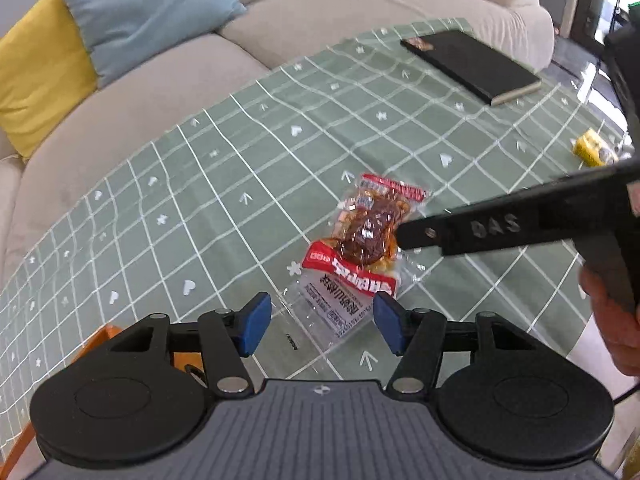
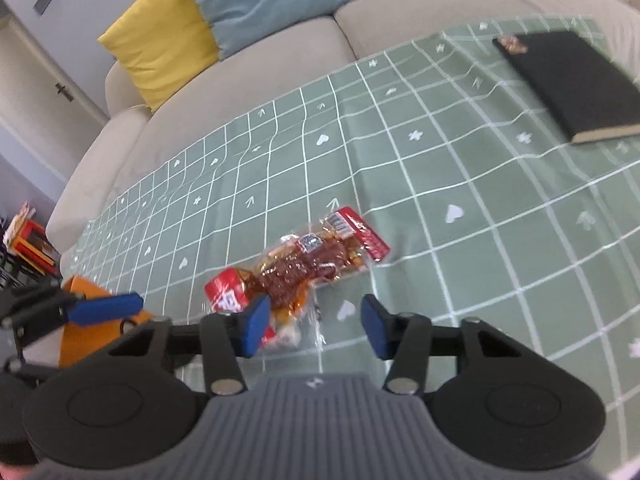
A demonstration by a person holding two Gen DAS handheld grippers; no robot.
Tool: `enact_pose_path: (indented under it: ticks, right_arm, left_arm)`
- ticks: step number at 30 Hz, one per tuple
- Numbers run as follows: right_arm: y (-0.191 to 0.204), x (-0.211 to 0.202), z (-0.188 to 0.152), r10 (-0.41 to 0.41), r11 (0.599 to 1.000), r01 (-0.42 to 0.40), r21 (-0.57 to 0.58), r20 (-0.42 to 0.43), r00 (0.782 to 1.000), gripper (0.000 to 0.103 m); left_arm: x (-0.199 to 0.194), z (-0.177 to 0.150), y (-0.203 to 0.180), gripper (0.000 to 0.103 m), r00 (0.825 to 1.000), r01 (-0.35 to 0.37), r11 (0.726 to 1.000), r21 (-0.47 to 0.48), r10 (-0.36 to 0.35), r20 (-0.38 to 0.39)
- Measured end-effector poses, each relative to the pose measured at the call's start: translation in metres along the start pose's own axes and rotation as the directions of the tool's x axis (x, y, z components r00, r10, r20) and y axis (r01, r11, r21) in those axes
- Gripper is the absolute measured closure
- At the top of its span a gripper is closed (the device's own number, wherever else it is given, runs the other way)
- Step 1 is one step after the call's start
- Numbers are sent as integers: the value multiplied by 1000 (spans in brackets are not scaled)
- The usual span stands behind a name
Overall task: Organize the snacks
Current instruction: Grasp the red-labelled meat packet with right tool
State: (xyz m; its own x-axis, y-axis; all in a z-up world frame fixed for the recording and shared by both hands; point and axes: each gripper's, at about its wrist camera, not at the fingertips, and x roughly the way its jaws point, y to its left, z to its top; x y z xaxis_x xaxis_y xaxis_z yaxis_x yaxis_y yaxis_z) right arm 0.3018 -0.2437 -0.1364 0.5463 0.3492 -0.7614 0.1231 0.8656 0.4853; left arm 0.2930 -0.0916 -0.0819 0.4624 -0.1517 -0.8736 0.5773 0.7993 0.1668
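Left wrist view, going L to R: upper left has 2 cushions on the sofa (image 1: 320, 12), one yellow cushion (image 1: 36, 68) and one blue cushion (image 1: 148, 8); bottom left edge shows 1 orange box (image 1: 102, 334), mostly hidden behind the gripper body. Centre frame, 1 red-and-clear snack pack (image 1: 360, 248) lies flat on the green checked tablecloth (image 1: 200, 184). The left gripper (image 1: 322, 322) has its jaws fairly wide, the pack's clear near end sitting between the blue pads w/o either pad pressing on it. From the right edge the right gripper (image 1: 404, 236) reaches in, tip at the pack's middle; in the right wrist view its jaws (image 2: 314, 326) stand apart, nothing pinched, the pack's near end by the left pad. Upper right: 1 black notebook (image 1: 472, 62); right edge, 1 small yellow packet (image 1: 592, 148), partly cut off. So 2 snacks visible, 1 box, 1 book, 2 cushions. Risks, imo: both claws crowd the same pack, so they could knock each other or shove it aside; the film is slick and thin, so a pinch on the clear edge alone may slip or tear; closing too deep could crush the contents.
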Motion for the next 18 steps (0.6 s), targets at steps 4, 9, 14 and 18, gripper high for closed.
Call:
enact_pose_path:
  ticks: [4,9,14,18]
  right_arm:
    - [-1,16,1,23,999,-22,31,-29,999,67]
    - [-6,25,-1,42,998,-40,49,-48,998,103]
    - [-8,12,-4,27,1000,-27,6,-10,1000,103]
    - [-16,-2,-8,6,1000,-6,-8,-2,1000,103]
  left_arm:
    - [13,1,3,33,999,3,1000,30,-1,-45]
    - [23,5,8,33,998,32,999,16,-31,-60]
    - [24,11,3,44,997,77,997,-3,-77,-20]
    - [28,15,-4,61,992,128,991,-38,-129,-14]
